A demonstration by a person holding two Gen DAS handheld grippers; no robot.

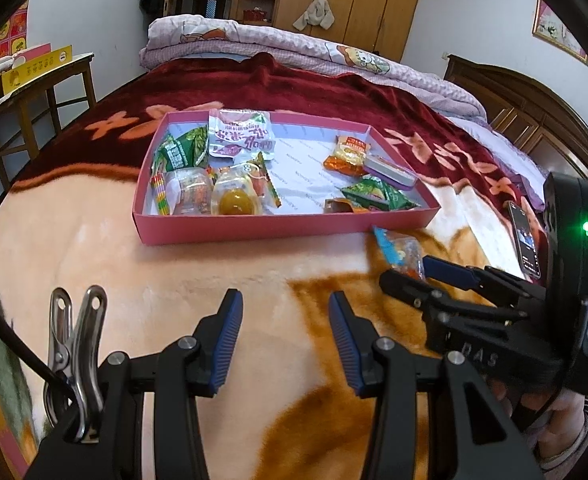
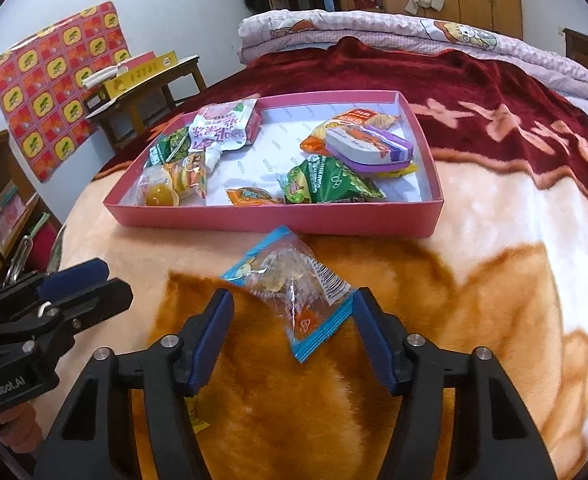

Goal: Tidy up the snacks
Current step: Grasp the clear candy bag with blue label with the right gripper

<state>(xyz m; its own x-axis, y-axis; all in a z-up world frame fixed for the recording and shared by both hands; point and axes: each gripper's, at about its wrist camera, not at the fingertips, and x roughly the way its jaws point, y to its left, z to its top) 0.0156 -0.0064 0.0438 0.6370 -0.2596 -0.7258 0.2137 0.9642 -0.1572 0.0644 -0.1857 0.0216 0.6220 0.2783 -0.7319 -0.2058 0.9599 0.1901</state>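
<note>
Reading the print first: "GenRobot.AI" shows in white on the body of the left claw (image 2: 89, 280) in the right wrist view, and "DAS" is moulded into the right claw (image 2: 291, 312) housing in the left wrist view. A white pouch (image 1: 239, 134) in the pink tray (image 1: 253, 228) carries large red and purple characters that I cannot make out; the green packets (image 2: 326, 184) have print too small to read.

Both claws point down at a slant toward the bed's plush blanket (image 1: 213, 264). The left claw's 2 blue-padded fingers (image 1: 225, 340) stand apart over bare blanket with nothing between them. The right claw's fingers (image 2: 209, 332) straddle a clear snack bag (image 2: 294, 288) with blue edges; its jaws are apart and I see a gap on the left side, while on the right the bag's edge lies just beside the pad, and I cannot tell whether it touches.

That bag lies on the blanket just outside the tray's near wall, toward its right corner. Inside the tray, jelly cups (image 1: 231, 198) and green packets crowd the left end; a purple tin (image 2: 368, 148), orange wrappers and more green packets sit at the right end. A phone (image 1: 526, 240) rests on the blanket to the right. A steel clip (image 1: 77, 344) hangs on the left claw's frame. A wooden side table (image 2: 149, 92) holding a yellow box stands beyond the bed's far left corner.
</note>
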